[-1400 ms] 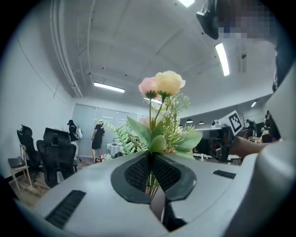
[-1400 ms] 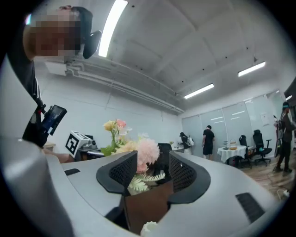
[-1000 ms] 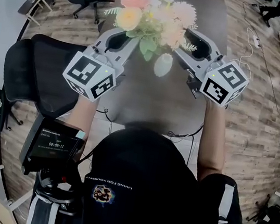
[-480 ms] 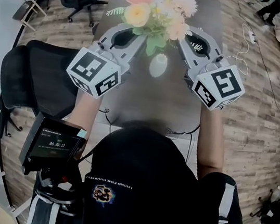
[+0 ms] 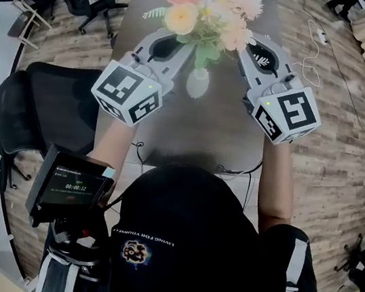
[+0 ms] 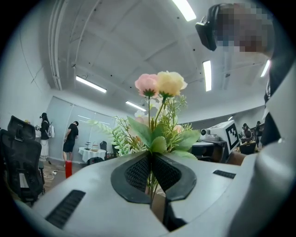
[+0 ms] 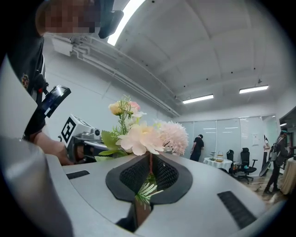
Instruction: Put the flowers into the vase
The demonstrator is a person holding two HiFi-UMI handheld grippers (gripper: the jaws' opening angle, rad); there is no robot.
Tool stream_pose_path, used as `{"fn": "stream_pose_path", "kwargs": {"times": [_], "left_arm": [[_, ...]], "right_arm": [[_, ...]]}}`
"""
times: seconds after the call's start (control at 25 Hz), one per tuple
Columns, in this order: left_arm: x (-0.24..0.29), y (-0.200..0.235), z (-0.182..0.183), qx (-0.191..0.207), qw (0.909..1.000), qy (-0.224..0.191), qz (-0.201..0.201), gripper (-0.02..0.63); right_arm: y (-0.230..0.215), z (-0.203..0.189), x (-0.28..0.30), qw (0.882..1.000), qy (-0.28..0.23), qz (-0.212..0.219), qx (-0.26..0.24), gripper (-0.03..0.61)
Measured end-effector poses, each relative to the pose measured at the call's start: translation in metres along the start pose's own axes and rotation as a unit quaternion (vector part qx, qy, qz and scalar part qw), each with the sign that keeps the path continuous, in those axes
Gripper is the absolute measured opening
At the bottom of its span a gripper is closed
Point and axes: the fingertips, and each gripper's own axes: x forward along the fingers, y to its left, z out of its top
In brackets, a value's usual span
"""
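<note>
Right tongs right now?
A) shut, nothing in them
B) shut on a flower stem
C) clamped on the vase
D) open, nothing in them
B: the right gripper view shows the right tongs closed on a flower stem just under the pale blooms.

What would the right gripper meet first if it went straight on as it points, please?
Probably the yellow and pink flowers clamped in the left gripper, beyond its own bunch; depth is unclear.

The head view looks steeply down from above the person onto the table point(image 5: 199, 127), flowers point(image 5: 207, 12) at upper centre; each gripper view sits close behind its own jaws, facing roughly level; all three share those flowers.
</note>
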Motion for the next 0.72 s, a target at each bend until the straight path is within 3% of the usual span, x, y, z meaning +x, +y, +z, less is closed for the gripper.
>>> {"fn": "stream_pose_path", "kwargs": {"times": [0.36, 0.72], "left_arm": [[0.024, -0.009, -0.018, -0.005, 0.9999, 0.002, -0.016, 0.009], [0.046, -0.024, -0.043, -0.006, 0.9998, 0.018, -0.005, 0.009]], "right_arm": [[-0.017, -0.015, -0.015, 0.999, 0.027, -0.032, -0.008, 0.026], [-0.032, -0.037, -0.033, 0.998, 0.054, -0.033, -0.005, 0.026]]}}
